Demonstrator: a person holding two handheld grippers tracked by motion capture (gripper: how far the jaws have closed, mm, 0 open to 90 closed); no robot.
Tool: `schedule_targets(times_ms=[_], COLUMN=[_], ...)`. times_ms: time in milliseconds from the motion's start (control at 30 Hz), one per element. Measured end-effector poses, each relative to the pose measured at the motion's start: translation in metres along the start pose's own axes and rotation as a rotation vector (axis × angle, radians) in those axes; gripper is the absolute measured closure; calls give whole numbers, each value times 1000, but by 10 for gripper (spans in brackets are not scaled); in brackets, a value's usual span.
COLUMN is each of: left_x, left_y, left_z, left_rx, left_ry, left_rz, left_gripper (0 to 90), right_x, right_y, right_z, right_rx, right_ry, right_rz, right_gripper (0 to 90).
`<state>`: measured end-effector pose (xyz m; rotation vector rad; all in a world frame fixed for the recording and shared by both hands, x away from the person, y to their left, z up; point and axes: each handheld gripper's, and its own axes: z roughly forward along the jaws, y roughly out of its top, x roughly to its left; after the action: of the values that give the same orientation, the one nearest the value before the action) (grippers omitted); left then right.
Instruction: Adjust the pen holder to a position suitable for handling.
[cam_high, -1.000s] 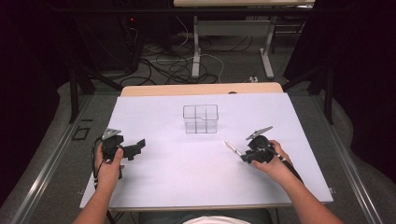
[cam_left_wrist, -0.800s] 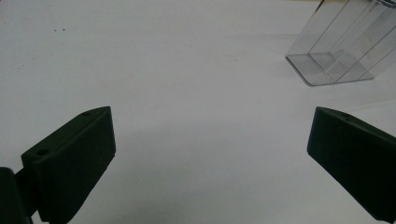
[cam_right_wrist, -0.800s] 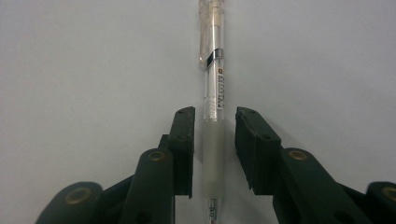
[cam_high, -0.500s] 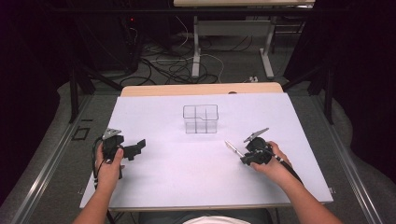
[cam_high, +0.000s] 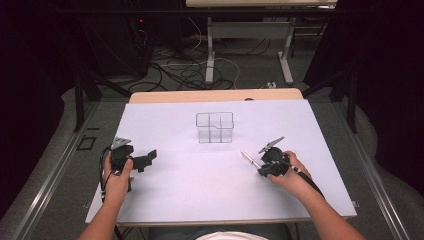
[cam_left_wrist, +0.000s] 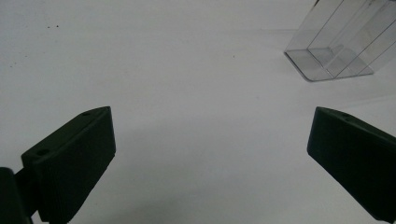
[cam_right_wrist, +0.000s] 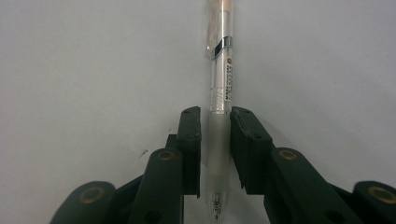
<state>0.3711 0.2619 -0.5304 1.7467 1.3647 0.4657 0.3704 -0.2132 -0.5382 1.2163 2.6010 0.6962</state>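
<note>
L to R. Left gripper (cam_high: 142, 161) sits at the left of the white worktop (cam_high: 180, 200), held low in the person's left hand (cam_high: 117, 179), forearm coming in from the near edge. Its fingers (cam_left_wrist: 70, 161) are spread wide w/ nothing between them, aimed across the sheet toward the clear divided organizer (cam_high: 215, 127), which stands upright mid-worktop, well apart from both grippers.

Right gripper (cam_high: 263, 162) is at the right, near the organizer but not touching it; right hand (cam_high: 290, 175) wraps the body, wrist angled so the tool points inward and to the left. The pen (cam_right_wrist: 219, 116) is between its fingers (cam_right_wrist: 189, 149), gripped at the frosted grip section, barrel and clip sticking out ahead, tip toward the camera. Fingers have just been closing on it and look pressed to both sides.

To do this step well, imo: keep the squeeze firm and centred so the pen doesn't pivot, lift it level, then tilt it upright over one compartment before letting go. Left gripper could steady the organizer if it slides.
</note>
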Motion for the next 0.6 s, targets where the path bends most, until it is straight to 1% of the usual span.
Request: schedule_targets(times_ms=[33, 67, 100, 133, 167, 200, 233, 267, 300, 333, 367, 400, 433, 467, 533, 567, 600], left_x=[0, 0, -1, -1, -1, -2, -2, -3, -3, -3, -3, -4, -4, -4, -3, -3, -3], left_y=[0, 0, 0, 0, 0, 0, 0, 0, 0, 0, 0, 0, 1, 1, 2, 2, 2], left_z=[0, 0, 0, 1, 1, 1, 2, 2, 2, 2, 2, 2, 2, 1, 1, 2, 2], left_rx=[2, 2, 4, 7, 7, 7, 3, 3, 5, 12, 14, 9, 8, 10, 9, 14, 14], left_ry=[-2, -2, -3, -6, -6, -7, -8, -11, -17, -19, -20, -6, 11, 23, 21, 12, 12], left_rz=[3, 3, 4, 12, 12, 12, 9, 3, 1, 5, 4, 10, 14, 13, 0, -2, -2], left_gripper=[10, 10, 10, 10, 10, 10, 10, 10, 10, 10, 10, 9, 9, 9, 8, 3, 3], right_x=[0, 1, 2, 2, 4, 4, 4, 5, 7, 7, 6, 7, 7, 8, 8, 9, 9], right_y=[1, 4, 4, 4, 4, 5, 5, 6, 5, 5, 6, 7, 6, 7, 7, 7, 7], right_z=[0, -4, -2, -1, 0, -1, -1, -2, -2, -2, -2, -3, -2, -2, -2, -1, -1], right_rx=[10, 86, 68, 53, 45, 66, 66, 75, 67, 67, 75, 71, 58, 52, 47, 13, 13], right_ry=[-10, -26, -18, -22, -18, -26, -26, -36, -24, -24, -45, -62, -55, -60, -61, -68, -68], right_rz=[-7, -17, -21, -28, -20, -31, -31, -34, -27, -27, -54, -68, -77, -86, -88, -93, -93], right_gripper=[790, 795, 796, 798, 799, 799, 799, 799, 800, 800, 800, 801, 801, 801, 801, 801, 801])
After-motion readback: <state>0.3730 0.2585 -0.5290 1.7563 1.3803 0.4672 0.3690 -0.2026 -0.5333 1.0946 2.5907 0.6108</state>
